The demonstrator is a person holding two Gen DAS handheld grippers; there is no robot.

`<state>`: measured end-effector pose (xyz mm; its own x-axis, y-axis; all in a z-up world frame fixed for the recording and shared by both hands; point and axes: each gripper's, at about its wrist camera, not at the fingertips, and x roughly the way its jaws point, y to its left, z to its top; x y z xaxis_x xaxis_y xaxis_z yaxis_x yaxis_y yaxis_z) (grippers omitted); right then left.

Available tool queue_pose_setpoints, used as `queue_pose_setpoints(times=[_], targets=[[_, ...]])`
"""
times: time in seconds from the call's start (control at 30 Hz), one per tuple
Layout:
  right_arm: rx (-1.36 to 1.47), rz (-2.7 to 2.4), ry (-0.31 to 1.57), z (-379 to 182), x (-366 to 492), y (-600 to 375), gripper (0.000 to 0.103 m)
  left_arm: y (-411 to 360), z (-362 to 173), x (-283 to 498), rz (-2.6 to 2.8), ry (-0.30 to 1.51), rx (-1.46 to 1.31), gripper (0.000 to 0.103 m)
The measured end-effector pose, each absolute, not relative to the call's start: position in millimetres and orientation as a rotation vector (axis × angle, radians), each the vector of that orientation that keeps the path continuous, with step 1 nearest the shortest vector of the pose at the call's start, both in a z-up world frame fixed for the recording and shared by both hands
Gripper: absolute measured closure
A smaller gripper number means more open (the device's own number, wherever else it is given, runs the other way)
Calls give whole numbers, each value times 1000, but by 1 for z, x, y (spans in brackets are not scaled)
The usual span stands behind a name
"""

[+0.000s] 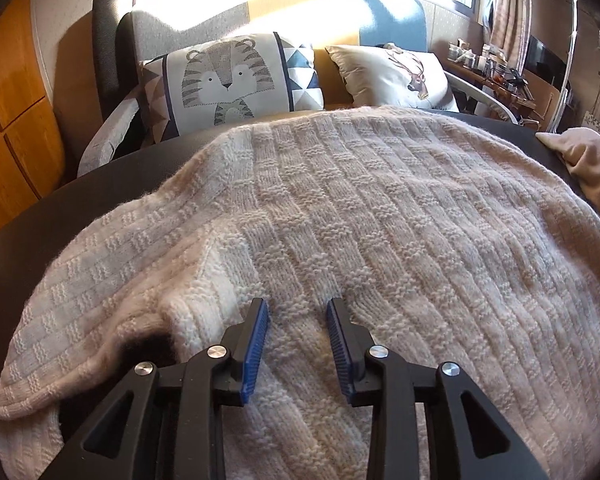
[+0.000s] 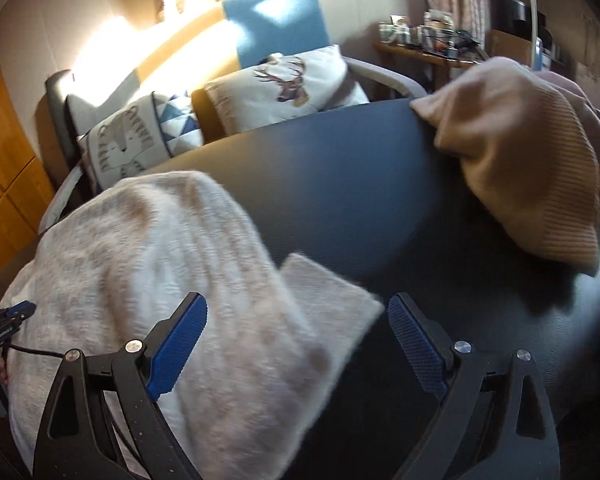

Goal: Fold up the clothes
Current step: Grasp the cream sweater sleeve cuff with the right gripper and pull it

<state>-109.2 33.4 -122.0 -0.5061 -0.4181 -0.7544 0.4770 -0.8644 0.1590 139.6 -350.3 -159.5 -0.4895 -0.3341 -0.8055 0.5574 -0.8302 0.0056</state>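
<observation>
Both pairs of jaws stood apart and held nothing. The left gripper [image 1: 298,312] had a moderate gap, its blue pads [image 1: 256,344] hovering low over the white knitted sweater [image 1: 380,208], with knit showing between the pads but nothing pinched. The right gripper [image 2: 298,308] was spread wide, and a loose corner of the sweater [image 2: 148,264] lay between its fingers, nearer the left-hand finger than the other; this view was blurred, so whether the pads touched the cloth could not be told.

Taking the sweater as the landmark: it was spread over the dark table [image 2: 340,168], its ribs running away from the left gripper toward the cushions [image 1: 228,80] beyond the far edge. On its left, near that gripper, a thicker ribbed band [image 1: 204,292] lay turned over the body with a dark hollow under it, perhaps a sleeve or hem already folded in. To its right was bare tabletop, then a beige garment [image 2: 532,168] bunched well apart at the table's edge.

Judged from this, the left gripper was the nearer one to the folded band, the right one to the loose right-hand corner. Such a lay fits a sweater partway folded or one merely laid down rumpled.
</observation>
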Motion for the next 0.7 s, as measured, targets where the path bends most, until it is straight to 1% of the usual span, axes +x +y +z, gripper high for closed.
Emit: queue_pose_setpoints(times=[0.1,0.23,0.43,0.5,0.53,0.57,0.7], targets=[[1214,-2343,43,-131,-116,53,9,-349,-154,133,-2293,409,1170,72],[1227,-2353,-15,-136,-125,57,9,-340,-146,121,-2320,475,1172,72],[1246,-2367,-104,-143,-139,64,12,-316,-140,102,-2392,438,1208,72],[1252,-2372,-134,-145,-143,66,17,-314,-149,101,-2376,447,1233,72],[1255,-2374,-149,-146,-146,67,25,-315,-154,102,-2364,461,1239,72],[1259,-2377,-157,-147,-148,68,30,-315,-157,105,-2367,473,1224,72],[1341,-2313,-34,-161,-163,52,33,-313,-157,110,-2386,473,1184,72]])
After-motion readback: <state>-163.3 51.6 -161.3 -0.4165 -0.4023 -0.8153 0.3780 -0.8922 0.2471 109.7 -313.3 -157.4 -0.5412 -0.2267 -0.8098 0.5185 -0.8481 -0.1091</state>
